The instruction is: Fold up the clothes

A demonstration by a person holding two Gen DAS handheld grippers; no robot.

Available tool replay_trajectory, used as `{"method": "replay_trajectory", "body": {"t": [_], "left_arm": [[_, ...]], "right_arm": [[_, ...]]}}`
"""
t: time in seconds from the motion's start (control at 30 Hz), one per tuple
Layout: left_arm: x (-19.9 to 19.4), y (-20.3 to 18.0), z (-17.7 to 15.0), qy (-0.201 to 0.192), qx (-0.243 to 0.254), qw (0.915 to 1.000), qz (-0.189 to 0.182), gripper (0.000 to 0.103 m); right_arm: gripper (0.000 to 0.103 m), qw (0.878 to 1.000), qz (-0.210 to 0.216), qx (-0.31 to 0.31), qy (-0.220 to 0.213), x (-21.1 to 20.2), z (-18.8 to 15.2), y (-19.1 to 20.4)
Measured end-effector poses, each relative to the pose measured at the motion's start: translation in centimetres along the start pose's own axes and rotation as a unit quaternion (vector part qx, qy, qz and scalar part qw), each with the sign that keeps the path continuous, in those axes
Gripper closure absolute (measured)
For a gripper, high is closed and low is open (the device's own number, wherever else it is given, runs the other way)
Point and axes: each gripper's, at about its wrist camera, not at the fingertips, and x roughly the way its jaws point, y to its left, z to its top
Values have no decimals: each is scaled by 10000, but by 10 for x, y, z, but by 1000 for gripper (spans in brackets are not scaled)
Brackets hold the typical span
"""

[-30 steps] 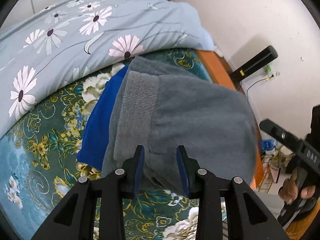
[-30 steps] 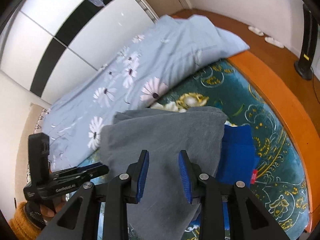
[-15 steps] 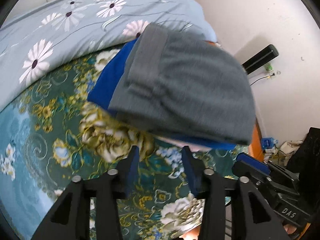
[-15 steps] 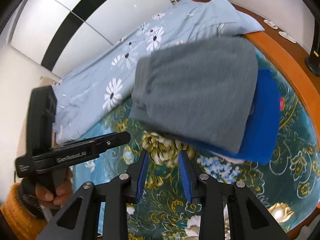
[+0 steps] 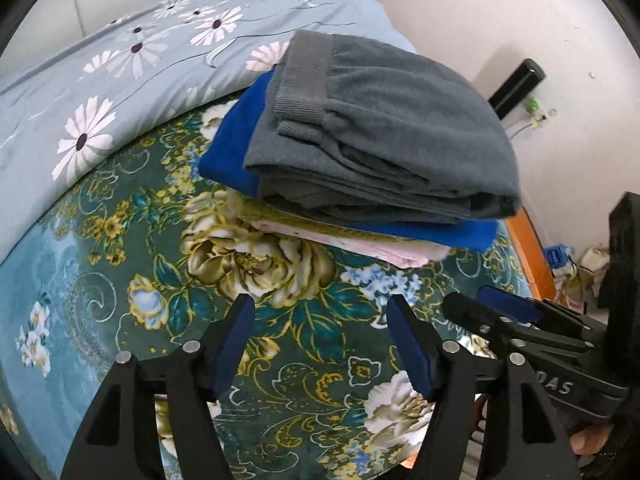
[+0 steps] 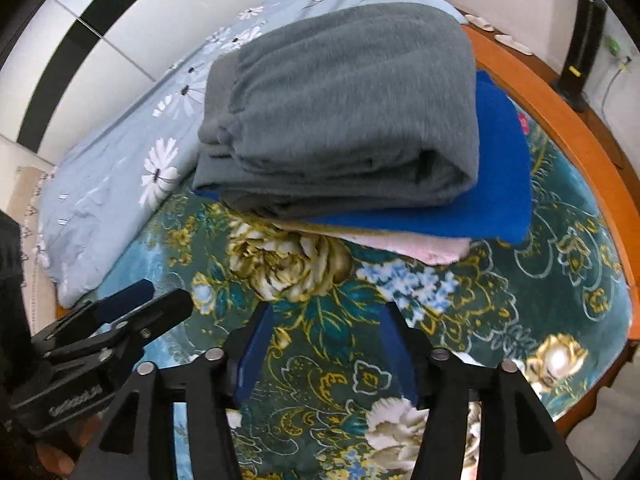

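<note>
A folded grey garment [image 5: 384, 128] [image 6: 344, 112] tops a stack on the bed, over a folded blue garment [image 5: 232, 148] [image 6: 500, 168] and a pink one [image 5: 384, 250] [image 6: 432, 250]. My left gripper [image 5: 322, 312] hovers over the floral blanket in front of the stack; its jaws are opening with nothing between them. My right gripper [image 6: 326, 320] hangs likewise before the stack, jaws opening and empty. Each wrist view catches the other gripper beside it: the right gripper [image 5: 520, 320] and the left gripper [image 6: 132, 308].
The green floral blanket [image 5: 120, 288] [image 6: 560, 280] covers the near bed. A light blue daisy-print duvet [image 5: 120, 68] [image 6: 112, 184] lies bunched behind the stack. The orange wooden bed frame [image 6: 580, 128] runs along the right, with a black upright device [image 6: 582, 52] by the wall.
Both grippers let go of the grey garment, pulled back from the stack and opened. The grey garment now rests on the blue one.
</note>
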Motion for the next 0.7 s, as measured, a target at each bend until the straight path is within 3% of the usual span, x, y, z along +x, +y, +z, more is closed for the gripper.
{"method": "replay_trajectory", "body": {"t": [0.3,0.7], "left_arm": [[-2,5,-12,-76,355,9993,-21,33],[-9,19,-12,-295,88,9995,30,32]], "right_arm": [[29,9988,-360,316,-27,-7,-15,7],[12,9977,-642,169,-162,-17,-19,21]]}}
